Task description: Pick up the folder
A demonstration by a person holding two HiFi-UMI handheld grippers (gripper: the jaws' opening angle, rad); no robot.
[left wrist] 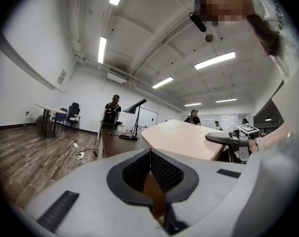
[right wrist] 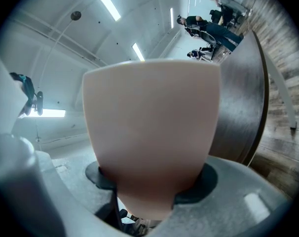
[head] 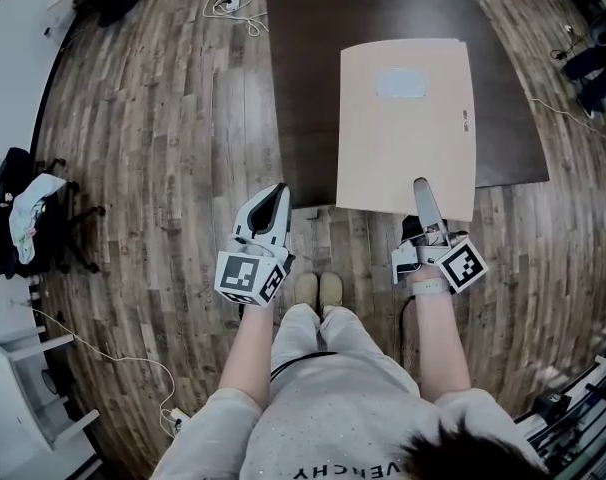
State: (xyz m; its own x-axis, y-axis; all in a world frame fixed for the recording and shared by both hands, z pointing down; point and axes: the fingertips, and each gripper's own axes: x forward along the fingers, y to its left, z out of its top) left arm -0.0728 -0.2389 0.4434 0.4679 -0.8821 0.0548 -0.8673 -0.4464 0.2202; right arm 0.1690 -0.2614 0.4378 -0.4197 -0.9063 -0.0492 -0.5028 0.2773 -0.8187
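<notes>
1. Dark hair (head: pixel 453 453) and a grey shirt (head: pixel 323 408) sit closest to the lens, with both forearms stretched out over the wood floor (head: pixel 133 168).
2. On the right, the right gripper (head: pixel 420 184) has its fingers (right wrist: pixel 238 186) closed on the folder (head: pixel 408 118). They pinch its near edge close to the right-hand corner. In the right gripper view the tan card fills the gap between them.
3. Most of the folder lies over the right half of the dark tabletop (head: pixel 303 88), with its near edge hanging out past the tabletop's near edge. A pale label (head: pixel 400 83) faces up. From the left gripper view the near part looks raised and sloping. I cannot tell whether the far edge rests on the tabletop.
4. The left gripper (head: pixel 279 192) hangs just off the tabletop's near left corner, well apart from the folder. Its fingers are pressed together on nothing.
5. By my reading the grasp is made and the lift looks begun. What is left is to bring the whole folder clear of the tabletop. Held near one corner, a sheet this wide and thin may sag or swing.
</notes>
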